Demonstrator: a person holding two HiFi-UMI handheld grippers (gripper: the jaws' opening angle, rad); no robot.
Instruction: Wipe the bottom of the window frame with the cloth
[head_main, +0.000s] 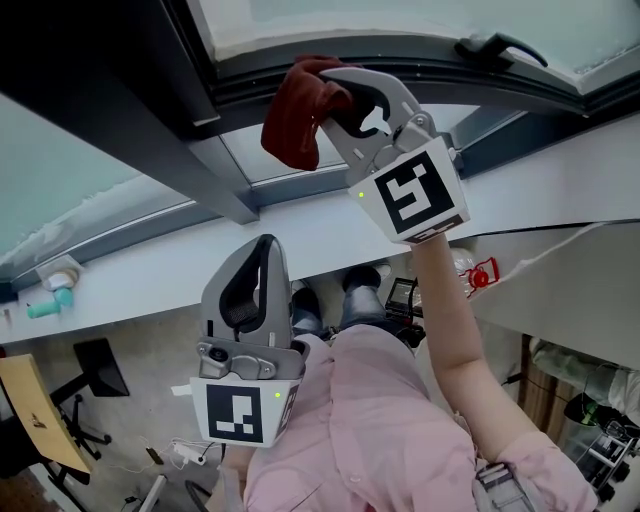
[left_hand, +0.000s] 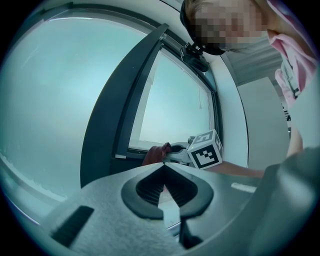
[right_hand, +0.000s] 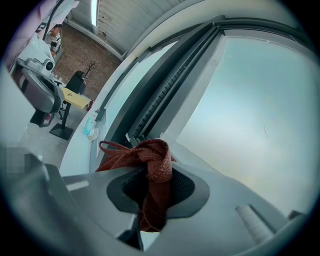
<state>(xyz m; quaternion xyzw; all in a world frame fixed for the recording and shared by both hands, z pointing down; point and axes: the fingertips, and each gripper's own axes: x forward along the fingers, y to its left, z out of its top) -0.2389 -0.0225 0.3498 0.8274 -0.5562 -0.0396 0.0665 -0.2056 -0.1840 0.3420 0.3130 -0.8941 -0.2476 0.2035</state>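
The right gripper (head_main: 338, 88) is clamped on the red-brown cloth (head_main: 293, 122). It holds the cloth raised against the dark window frame (head_main: 440, 62), at the frame's bottom rail above the white sill (head_main: 180, 265). Part of the cloth hangs loose below the jaws. The left gripper (head_main: 264, 248) is held low, near the person's torso. Its jaw tips meet with nothing between them.

The right arm (head_main: 447, 310) stretches forward, forearm bare below a pink sleeve (head_main: 540, 465). It holds the right gripper (head_main: 335, 90) high, jaws clamped on a dark red cloth (head_main: 293, 125). The left gripper (head_main: 266, 250) sits low, close to the torso (head_main: 350, 420), pointing forward, its jaws pressed together with nothing between them.
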